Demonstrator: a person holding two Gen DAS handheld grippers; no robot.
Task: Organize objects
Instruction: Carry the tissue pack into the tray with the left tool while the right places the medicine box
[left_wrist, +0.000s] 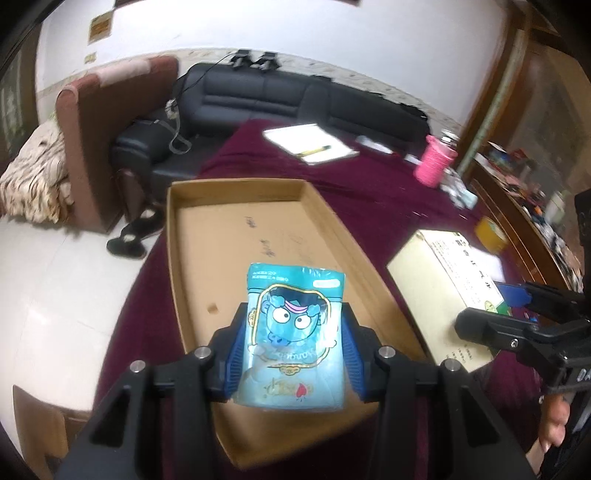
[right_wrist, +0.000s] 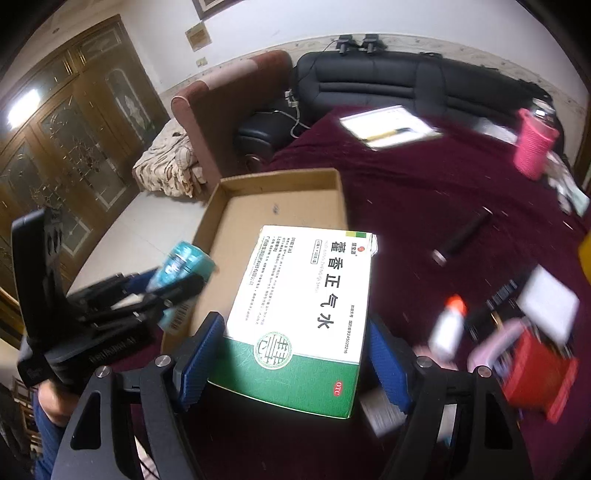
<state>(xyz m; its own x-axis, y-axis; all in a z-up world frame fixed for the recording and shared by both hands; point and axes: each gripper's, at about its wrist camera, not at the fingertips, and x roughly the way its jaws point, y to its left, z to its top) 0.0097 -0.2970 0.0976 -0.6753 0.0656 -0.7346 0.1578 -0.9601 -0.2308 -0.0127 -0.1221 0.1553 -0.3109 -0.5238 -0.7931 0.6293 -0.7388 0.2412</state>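
Left wrist view: left gripper (left_wrist: 293, 349) clamps a blue snack pouch (left_wrist: 293, 332) above the cardboard tray (left_wrist: 236, 192); right gripper (right_wrist: 295, 354) clamps a medicine box (right_wrist: 299, 314) beside it. Best lowered level, released inside the tray's walls.

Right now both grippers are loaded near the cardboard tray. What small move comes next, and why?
Probably lower the left gripper and let the blue snack pouch go into the cardboard tray. The pouch already hangs over the tray's bare floor, while the medicine box in the right gripper sits mostly beside the tray's edge.
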